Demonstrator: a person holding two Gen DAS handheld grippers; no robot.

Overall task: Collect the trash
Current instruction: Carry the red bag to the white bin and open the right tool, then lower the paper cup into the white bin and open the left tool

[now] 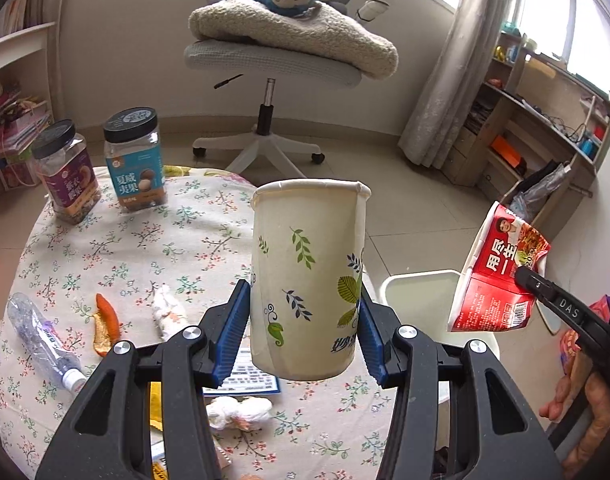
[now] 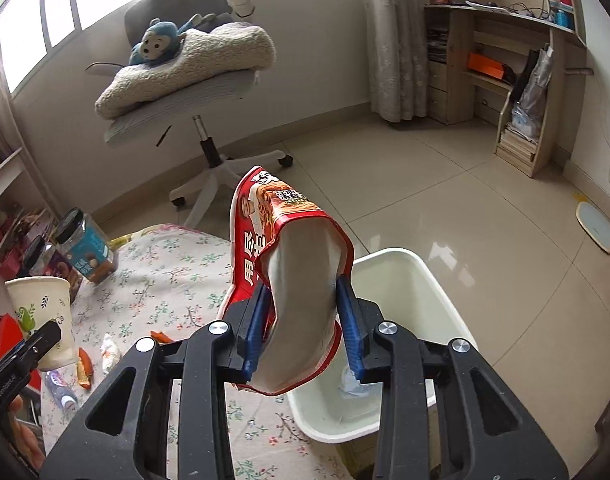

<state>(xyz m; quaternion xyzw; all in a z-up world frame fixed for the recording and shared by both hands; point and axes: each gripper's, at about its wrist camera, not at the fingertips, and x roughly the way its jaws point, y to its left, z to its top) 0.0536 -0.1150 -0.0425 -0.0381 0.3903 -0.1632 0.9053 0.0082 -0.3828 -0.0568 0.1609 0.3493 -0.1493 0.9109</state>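
Observation:
My left gripper (image 1: 305, 294) is shut on a white paper cup (image 1: 309, 264) printed with leaves, held upright above the flowered table (image 1: 153, 240). In the right wrist view that cup (image 2: 45, 308) shows at the far left. My right gripper (image 2: 303, 292) is shut on a crushed red instant-noodle cup (image 2: 305, 256), held in the air over the near rim of a white bin (image 2: 409, 256). From the left wrist view the noodle cup (image 1: 501, 276) hangs at the right, above the bin (image 1: 421, 280) beside the table.
A plastic bottle (image 1: 41, 336), orange peel (image 1: 105, 320), crumpled tissues (image 1: 165, 312) and a blue leaflet (image 1: 249, 382) lie on the table. Two black-lidded snack jars (image 1: 135, 160) stand at its far edge. An office chair (image 1: 273, 60) with a blanket and toy monkey stands beyond.

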